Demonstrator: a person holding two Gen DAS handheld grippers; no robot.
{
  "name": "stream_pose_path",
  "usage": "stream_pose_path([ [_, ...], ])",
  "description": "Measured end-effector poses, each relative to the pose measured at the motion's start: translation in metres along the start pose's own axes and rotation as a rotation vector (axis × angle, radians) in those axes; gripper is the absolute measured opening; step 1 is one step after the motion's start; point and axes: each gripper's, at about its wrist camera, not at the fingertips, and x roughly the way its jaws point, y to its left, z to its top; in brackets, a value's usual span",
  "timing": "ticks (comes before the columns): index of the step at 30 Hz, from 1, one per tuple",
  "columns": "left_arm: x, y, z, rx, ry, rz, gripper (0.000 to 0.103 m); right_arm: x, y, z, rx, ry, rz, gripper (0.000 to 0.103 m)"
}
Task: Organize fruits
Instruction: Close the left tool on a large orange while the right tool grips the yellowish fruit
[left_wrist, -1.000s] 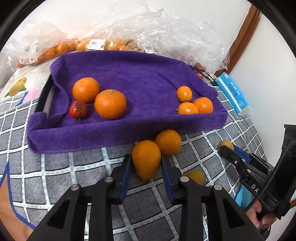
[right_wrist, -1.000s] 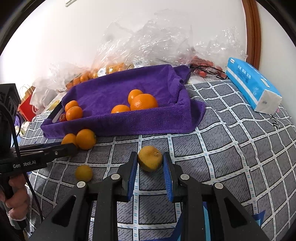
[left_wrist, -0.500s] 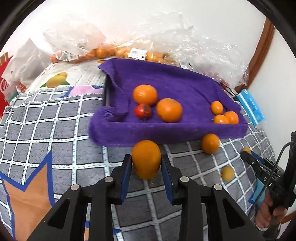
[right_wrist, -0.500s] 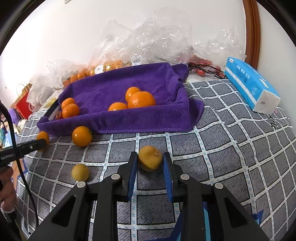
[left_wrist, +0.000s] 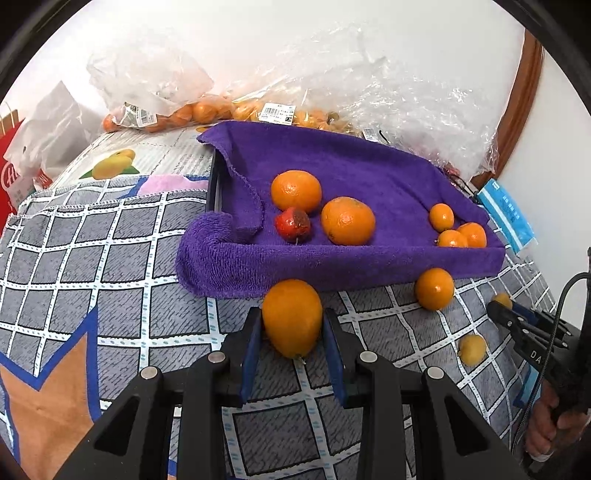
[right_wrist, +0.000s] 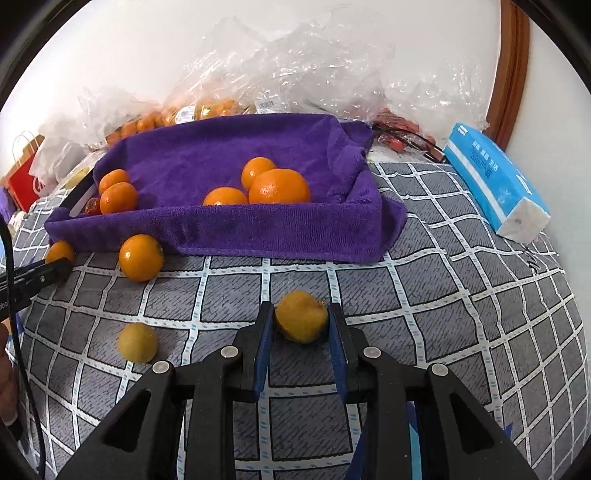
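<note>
My left gripper is shut on a large orange, held in front of the near left corner of the purple towel-lined tray. The tray holds two big oranges, a red fruit and three small oranges. My right gripper is shut on a small yellow-orange fruit just above the checked cloth, in front of the tray. One orange and one yellow fruit lie loose on the cloth.
Clear plastic bags of small oranges lie behind the tray against the wall. A blue tissue pack lies right of the tray. A red paper bag stands at far left. A grey checked cloth covers the surface.
My left gripper has carried the large orange left, away from the loose orange, and now sits nearer the tray's left corner. My right gripper keeps its hold on the yellow-orange fruit and has barely moved.
</note>
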Motion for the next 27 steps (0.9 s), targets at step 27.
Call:
stream_pose_path([
  [27,-0.046,0.000,-0.008,-0.023,-0.249,-0.031,0.030,-0.046,-0.005,-0.006,0.046,-0.223,-0.023,0.028],
])
